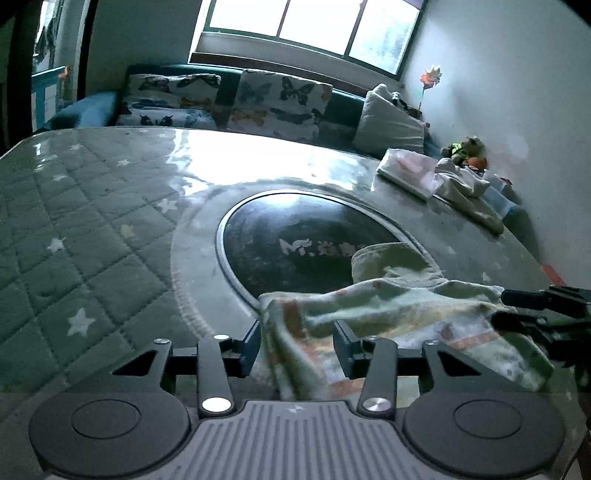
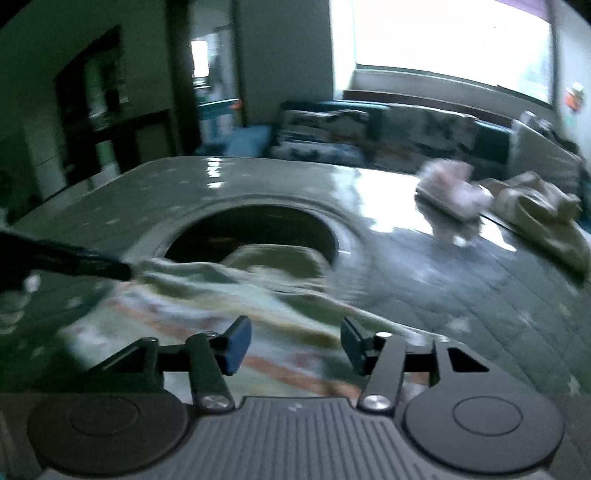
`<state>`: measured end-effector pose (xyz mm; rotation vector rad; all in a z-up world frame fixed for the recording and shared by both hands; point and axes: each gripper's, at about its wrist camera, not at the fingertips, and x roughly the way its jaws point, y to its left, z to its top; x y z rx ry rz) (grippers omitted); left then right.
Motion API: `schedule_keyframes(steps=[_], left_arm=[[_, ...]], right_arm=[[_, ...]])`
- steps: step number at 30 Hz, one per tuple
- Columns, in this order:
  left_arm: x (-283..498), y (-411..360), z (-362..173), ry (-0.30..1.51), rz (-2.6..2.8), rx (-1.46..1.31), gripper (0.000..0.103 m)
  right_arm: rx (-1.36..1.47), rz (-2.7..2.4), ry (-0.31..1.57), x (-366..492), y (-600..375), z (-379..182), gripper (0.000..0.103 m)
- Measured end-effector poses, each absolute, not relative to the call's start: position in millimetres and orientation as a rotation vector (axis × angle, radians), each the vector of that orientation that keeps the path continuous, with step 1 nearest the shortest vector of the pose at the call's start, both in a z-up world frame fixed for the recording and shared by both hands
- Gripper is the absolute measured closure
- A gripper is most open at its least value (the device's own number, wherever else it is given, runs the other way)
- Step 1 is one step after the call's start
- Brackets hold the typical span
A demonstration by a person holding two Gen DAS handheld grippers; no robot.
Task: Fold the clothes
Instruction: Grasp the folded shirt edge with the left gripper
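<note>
At the bottom of the left wrist view we see the left gripper (image 1: 297, 345) with its jaws parted; a fold of the patterned garment (image 1: 388, 321) rises between them, and the pads do not appear to press on it. The cloth, pale with orange and green print, spreads from lower centre to lower right of that frame, lying on the quilted table cover (image 1: 74, 229) and overlapping the near edge of the dark round panel (image 1: 295, 236) set into the table. At the right edge of that frame the dark tips of the right gripper (image 1: 532, 306) reach onto the cloth.

In the blurred right wrist view, the right gripper (image 2: 295, 343) also stands with jaws apart above the same garment (image 2: 221, 295), nothing pinched between its pads. The left gripper comes in from the left edge as a dark bar (image 2: 74, 260).

Farther back, at the upper right, we see a folded pinkish piece (image 1: 406, 168) and a crumpled cream cloth (image 1: 469, 192). Beyond the table stand butterfly-print cushions (image 1: 280, 103) under a bright window (image 1: 314, 26).
</note>
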<state>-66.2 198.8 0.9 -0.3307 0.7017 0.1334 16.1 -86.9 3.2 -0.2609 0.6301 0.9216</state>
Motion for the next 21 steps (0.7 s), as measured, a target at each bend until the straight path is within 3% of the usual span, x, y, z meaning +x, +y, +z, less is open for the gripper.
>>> schedule_keyframes(steps=[7, 9, 13, 17, 21], left_arm=[[-80.1, 203.1, 1.2, 0.706, 0.174, -0.375, 0.037], [-83.3, 203.5, 1.5, 0.704, 0.182, -0.384, 0.031], [-87.7, 204.6, 1.5, 0.701, 0.191, -0.405, 0.027], [-91.9, 209.7, 1.7, 0.7, 0.201, -0.443, 0.025], [-96.9, 214.1, 2.2, 0.699, 0.201, -0.47, 0.025]], right_arm=[[-0.391, 1.136, 0.568, -43.3, -49.4, 15.0, 0.026], [-0.437, 1.186, 0.55, -58.0, -38.9, 14.5, 0.024], [-0.544, 1.266, 0.502, -88.0, -13.6, 8.9, 0.024], [-0.592, 1.314, 0.487, -107.1, 7.3, 1.5, 0.031], [-0.645, 1.33, 0.483, -120.6, 23.0, -7.1, 0.047]])
